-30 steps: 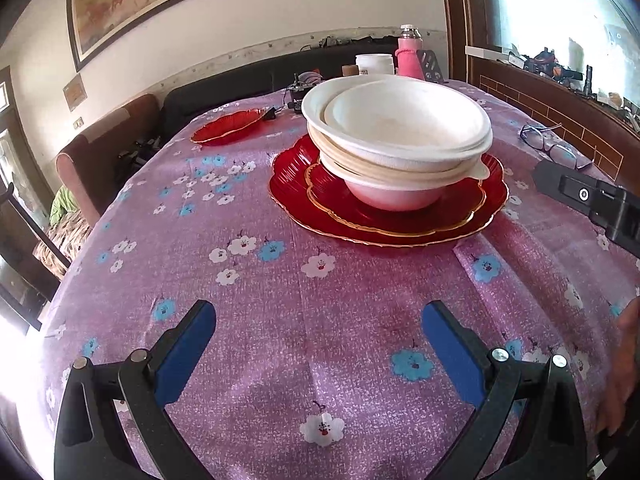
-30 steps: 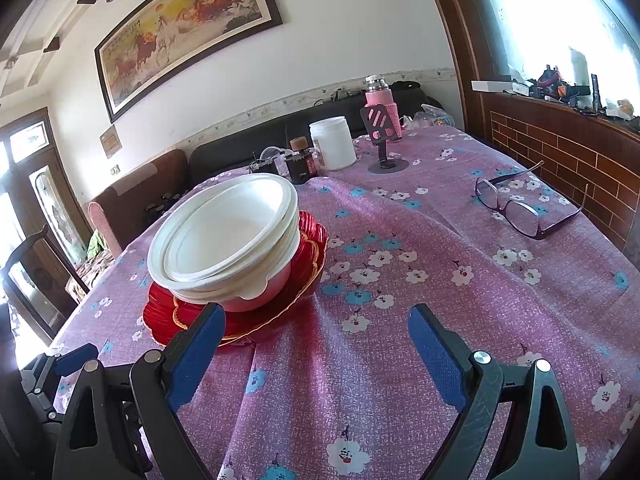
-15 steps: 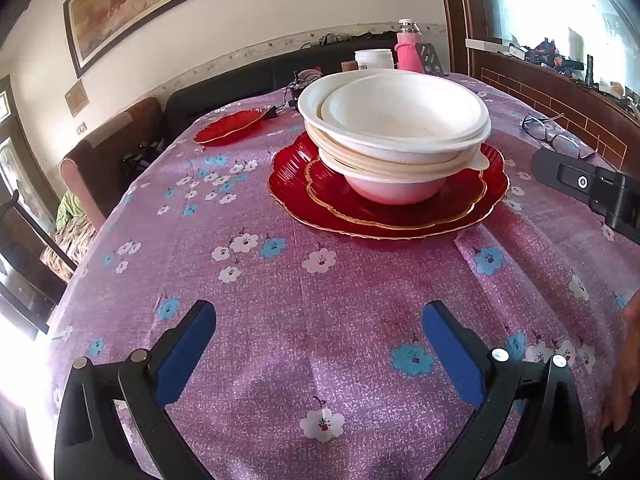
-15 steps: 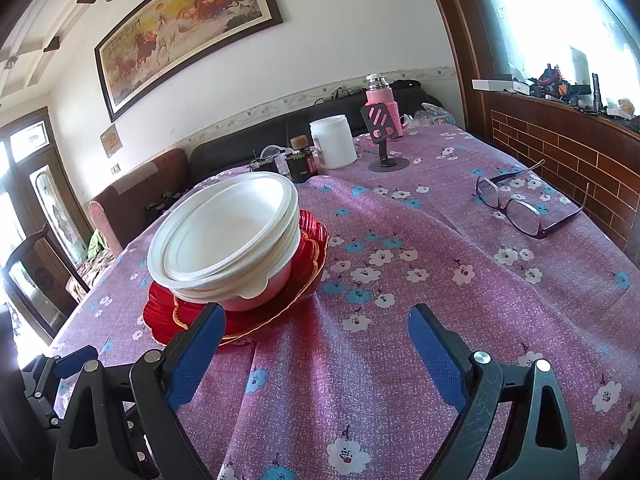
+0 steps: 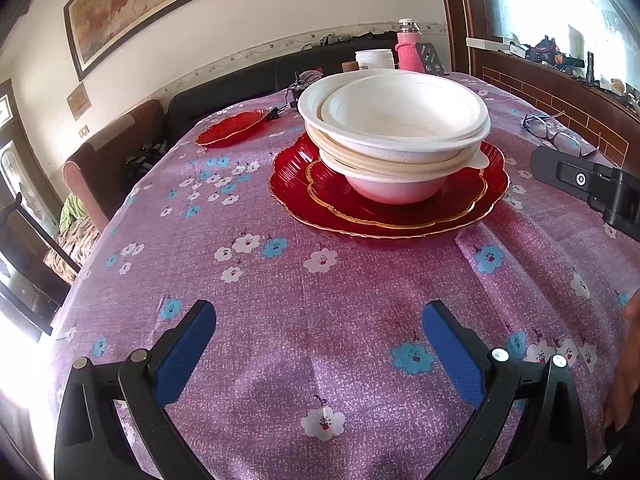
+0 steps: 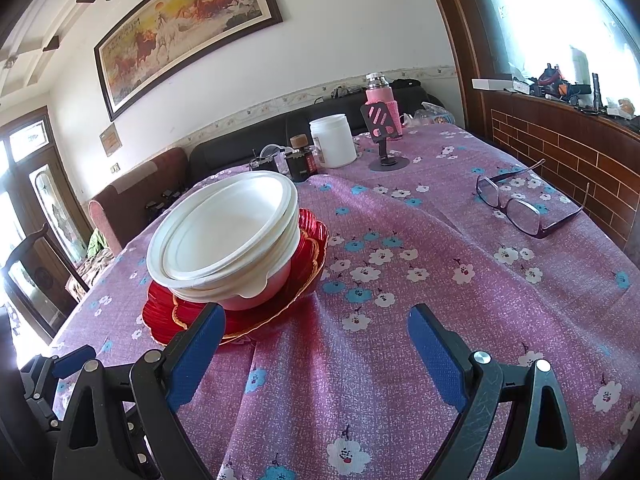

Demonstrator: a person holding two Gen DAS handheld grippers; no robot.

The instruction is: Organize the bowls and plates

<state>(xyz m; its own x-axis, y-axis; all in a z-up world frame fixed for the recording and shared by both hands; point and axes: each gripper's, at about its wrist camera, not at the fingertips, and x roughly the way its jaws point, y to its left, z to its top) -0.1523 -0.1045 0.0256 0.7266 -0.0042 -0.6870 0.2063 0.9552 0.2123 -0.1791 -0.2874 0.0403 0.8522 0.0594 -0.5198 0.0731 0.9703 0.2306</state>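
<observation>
Hovering wide-jawed and empty, both hand-held grippers (image 5: pixel 316 344) (image 6: pixel 316 340) face nested white paper bowls (image 5: pixel 394 136) on stacked red plates (image 5: pixel 388 200); judged next: fetching the lone red scalloped plate (image 5: pixel 230 128) near the bench's far edge.

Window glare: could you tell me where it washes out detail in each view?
Left wrist view: the window at upper right is blown white, and the lower left edge flares. Right wrist view: the window is equally overexposed; the white bowls stay readable.
</observation>
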